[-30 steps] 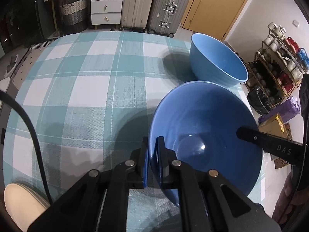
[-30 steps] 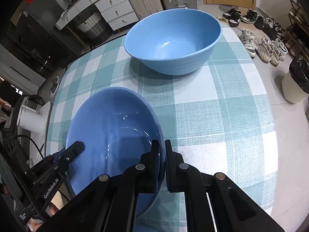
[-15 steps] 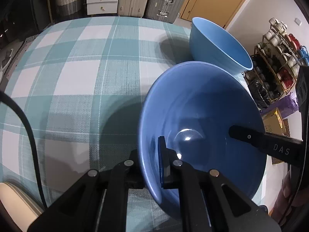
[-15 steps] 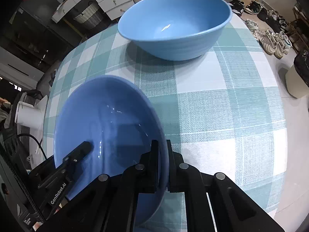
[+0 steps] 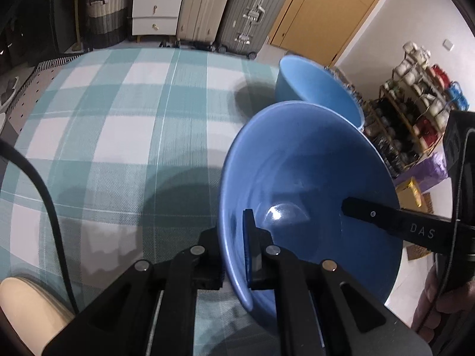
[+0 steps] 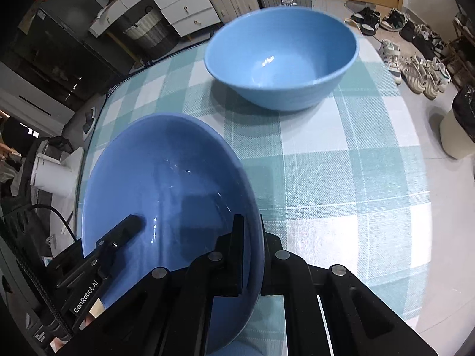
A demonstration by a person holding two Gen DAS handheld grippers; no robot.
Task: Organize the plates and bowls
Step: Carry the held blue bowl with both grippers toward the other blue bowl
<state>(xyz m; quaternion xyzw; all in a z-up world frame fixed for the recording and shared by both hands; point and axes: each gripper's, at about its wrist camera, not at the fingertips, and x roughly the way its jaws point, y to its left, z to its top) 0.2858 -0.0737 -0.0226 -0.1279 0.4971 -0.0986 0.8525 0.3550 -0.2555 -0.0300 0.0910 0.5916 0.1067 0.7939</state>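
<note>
A blue bowl (image 5: 308, 184) (image 6: 166, 195) hangs above the checked tablecloth, held from two sides. My left gripper (image 5: 234, 237) is shut on its near rim, one finger inside the bowl and one outside. My right gripper (image 6: 252, 237) is shut on the opposite rim in the same way; its finger shows inside the bowl in the left wrist view (image 5: 386, 219). A second, deeper blue bowl (image 6: 282, 56) (image 5: 317, 92) stands upright on the table beyond the held one.
The table (image 5: 118, 130) carries a teal and white checked cloth. A cream rounded object (image 5: 26, 311) lies at the near left edge. A black cable (image 5: 38, 184) crosses the left. Suitcases, drawers, a shoe rack and shoes stand on the floor around.
The held bowl has risen and tipped more on edge in both views, with both grippers still clamped on its rim. The far bowl has not moved.
</note>
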